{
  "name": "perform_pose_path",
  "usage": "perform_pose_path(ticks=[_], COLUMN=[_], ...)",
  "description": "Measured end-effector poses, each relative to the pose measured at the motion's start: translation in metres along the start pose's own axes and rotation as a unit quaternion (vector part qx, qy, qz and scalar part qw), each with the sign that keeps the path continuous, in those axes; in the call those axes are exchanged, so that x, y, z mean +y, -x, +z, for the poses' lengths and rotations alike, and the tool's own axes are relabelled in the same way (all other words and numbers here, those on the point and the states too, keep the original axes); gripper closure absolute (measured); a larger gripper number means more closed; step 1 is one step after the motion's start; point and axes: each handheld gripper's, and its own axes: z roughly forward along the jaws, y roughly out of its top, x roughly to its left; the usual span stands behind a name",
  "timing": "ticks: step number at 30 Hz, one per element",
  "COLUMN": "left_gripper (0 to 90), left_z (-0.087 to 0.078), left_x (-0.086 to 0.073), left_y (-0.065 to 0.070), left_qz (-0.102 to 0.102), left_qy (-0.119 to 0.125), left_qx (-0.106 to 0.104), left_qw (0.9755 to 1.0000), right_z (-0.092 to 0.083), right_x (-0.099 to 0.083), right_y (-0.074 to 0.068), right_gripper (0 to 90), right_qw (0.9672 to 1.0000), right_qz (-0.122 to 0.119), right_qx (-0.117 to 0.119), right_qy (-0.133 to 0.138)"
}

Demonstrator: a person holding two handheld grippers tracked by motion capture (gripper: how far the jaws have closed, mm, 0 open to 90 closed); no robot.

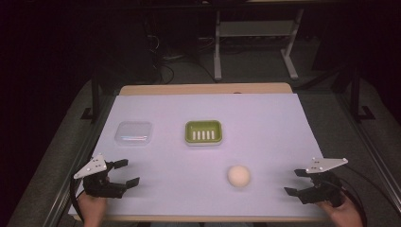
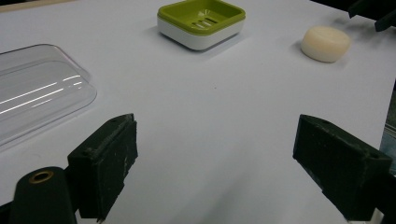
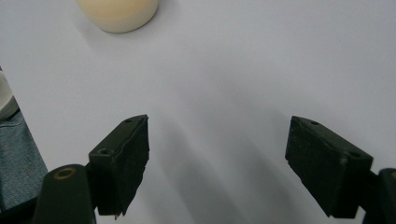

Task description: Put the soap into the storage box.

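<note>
While both grippers hover over the table [image 1: 265, 118] near its front corners, the left gripper [image 1: 124, 172] and right gripper [image 1: 297, 181] each hold their 2 jaws spread wide, gripping nothing. Near the front edge lies the soap [image 1: 239, 175], ahead of the right jaws, apart from them.

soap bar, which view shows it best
The left gripper view: the whole round cream soap bar lies unobstructed, its flat top and side visible. In the high view it is a small pale blob; the right gripper view crops it at the top edge.
</note>
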Motion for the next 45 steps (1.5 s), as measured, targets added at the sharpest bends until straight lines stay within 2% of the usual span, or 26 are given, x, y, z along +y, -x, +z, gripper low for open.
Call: perform_pose_path(ticks=[4,24,33,40,42,45], left_gripper=[13.1,13.1,13.1,13.1,13.1,13.1], left_z=[0.000,-0.002,-0.001,-0.001,-0.001,-0.001], left_x=[0.000,0.000,0.001,0.001,0.001,0.000], left_y=[-0.001,-0.002,0.000,0.000,0.000,0.000], left_qz=[0.000,0.002,0.003,0.004,0.004,0.003], left_qy=[0.004,0.008,0.007,0.007,0.008,0.007], left_qx=[-0.005,-0.003,-0.003,-0.004,-0.002,-0.001], left_qw=[1.0000,1.0000,1.0000,1.0000,1.0000,1.0000], right_z=[0.003,0.012,0.014,0.017,0.015,0.011], right_x=[0.002,0.016,0.023,0.032,0.035,0.041], right_y=[-0.003,-0.017,-0.022,-0.025,-0.026,-0.025], right_gripper=[22.6,21.9,21.1,20.7,20.7,20.8], right_qw=[1.0000,0.9997,0.9994,0.9987,0.9984,0.9979], right_qz=[0.000,-0.020,-0.027,-0.040,-0.047,-0.054], right_qx=[0.003,0.010,0.022,0.028,0.023,0.029], right_qy=[0.000,-0.010,-0.007,-0.015,-0.020,-0.018])
